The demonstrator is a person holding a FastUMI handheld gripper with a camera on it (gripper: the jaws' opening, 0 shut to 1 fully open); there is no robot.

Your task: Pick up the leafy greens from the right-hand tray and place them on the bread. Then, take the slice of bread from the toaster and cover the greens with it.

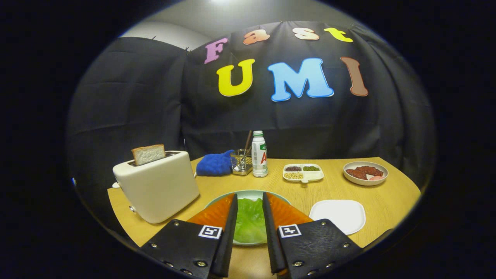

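The leafy greens lie on a pale round plate, seen through the gap between my fingers. My gripper hovers over that plate with its fingers a little apart, and the jaws look open rather than pressed on the leaf. Any bread under the greens is hidden by the leaf and my fingers. To the left stands a cream toaster with a bread slice sticking up out of its slot. A white tray to the right of the plate holds nothing.
Along the back of the wooden table are a blue mitt, a wire holder with utensils, a white bottle, a divided dish of beans and a bowl of meat.
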